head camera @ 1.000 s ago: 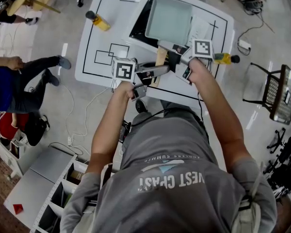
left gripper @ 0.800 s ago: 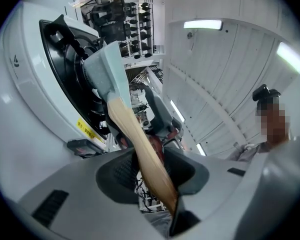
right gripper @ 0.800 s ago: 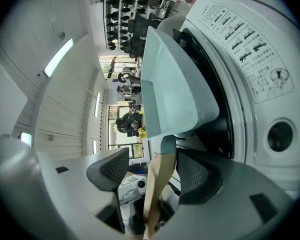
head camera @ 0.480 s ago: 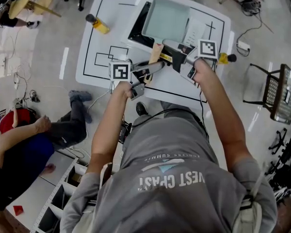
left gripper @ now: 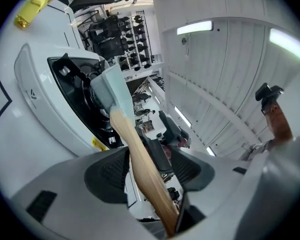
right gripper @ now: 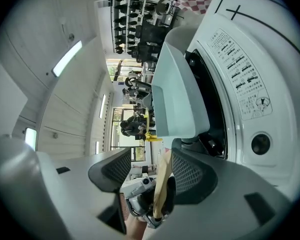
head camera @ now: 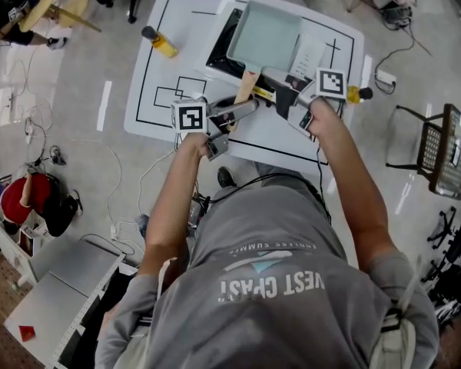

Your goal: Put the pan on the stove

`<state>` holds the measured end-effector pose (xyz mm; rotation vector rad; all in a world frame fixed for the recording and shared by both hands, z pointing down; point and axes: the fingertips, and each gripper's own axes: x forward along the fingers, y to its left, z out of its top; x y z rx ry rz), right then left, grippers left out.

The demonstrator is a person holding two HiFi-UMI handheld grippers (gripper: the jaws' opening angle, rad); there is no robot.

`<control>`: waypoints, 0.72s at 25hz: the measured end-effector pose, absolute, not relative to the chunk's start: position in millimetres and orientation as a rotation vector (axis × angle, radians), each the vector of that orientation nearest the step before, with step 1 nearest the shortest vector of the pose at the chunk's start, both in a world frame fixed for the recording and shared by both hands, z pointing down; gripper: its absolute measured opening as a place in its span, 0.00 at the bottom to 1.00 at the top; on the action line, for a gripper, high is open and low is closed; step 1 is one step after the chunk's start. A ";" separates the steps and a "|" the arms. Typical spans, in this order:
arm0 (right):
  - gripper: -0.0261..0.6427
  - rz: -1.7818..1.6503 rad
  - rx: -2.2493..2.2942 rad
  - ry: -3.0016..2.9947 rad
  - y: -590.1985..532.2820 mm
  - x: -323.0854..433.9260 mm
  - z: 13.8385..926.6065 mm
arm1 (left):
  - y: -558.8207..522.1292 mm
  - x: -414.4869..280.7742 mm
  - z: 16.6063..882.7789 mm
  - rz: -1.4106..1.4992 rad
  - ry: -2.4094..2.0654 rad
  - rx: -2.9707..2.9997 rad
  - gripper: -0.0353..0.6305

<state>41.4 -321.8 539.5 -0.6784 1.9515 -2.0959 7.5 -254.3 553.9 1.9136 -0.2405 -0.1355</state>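
Note:
The pale green rectangular pan sits on the black stove top at the table's far side, its wooden handle pointing toward me. My left gripper is at the handle's near end; its jaws are opening, and the handle runs between them with a gap on the right side. My right gripper is at the handle's root by the pan, and the handle lies between its jaws near the right pad, clear of the left one. The pan rests over the burner.
The white table carries black marked lines. A yellow bottle lies at its left edge, and another at its right edge. A chair stands to the right, and a white shelf unit at the lower left. Cables trail on the floor.
The pan and both grippers have shifted slightly toward the table's far side. The person in blue at the left has gone out of view.

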 end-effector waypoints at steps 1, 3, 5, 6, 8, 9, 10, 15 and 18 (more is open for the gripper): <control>0.42 -2.094 -0.679 1.952 -320.4 41.4 538.8 | -254.9 4.9 553.5 -0.135 -0.253 1.919 0.42; 0.42 -2.085 -0.682 1.956 -319.4 41.5 537.7 | -255.8 -0.4 552.6 -0.131 -0.267 1.925 0.46; 0.42 -2.077 -0.688 1.959 -319.5 42.0 537.1 | -255.8 -5.7 550.9 -0.114 -0.276 1.943 0.48; 0.42 -2.075 -0.693 1.957 -319.3 42.3 536.5 | -255.5 -8.6 549.2 -0.101 -0.280 1.961 0.49; 0.42 -2.073 -0.711 1.956 -317.4 42.8 534.4 | -254.8 -15.7 542.5 -0.086 -0.292 2.002 0.49; 0.42 -2.070 -0.725 1.960 -316.6 43.1 533.1 | -254.9 -20.4 538.9 -0.086 -0.304 2.015 0.49; 0.42 -2.062 -0.746 1.969 -316.5 44.1 531.3 | -255.2 -26.0 536.5 -0.085 -0.319 2.024 0.49; 0.38 -1.912 -0.927 2.081 -317.6 67.8 506.6 | -259.2 -53.9 515.6 -0.070 -0.430 2.105 0.49; 0.33 -1.775 -1.013 2.173 -313.3 79.1 481.1 | -257.2 -74.4 493.3 -0.052 -0.520 2.178 0.49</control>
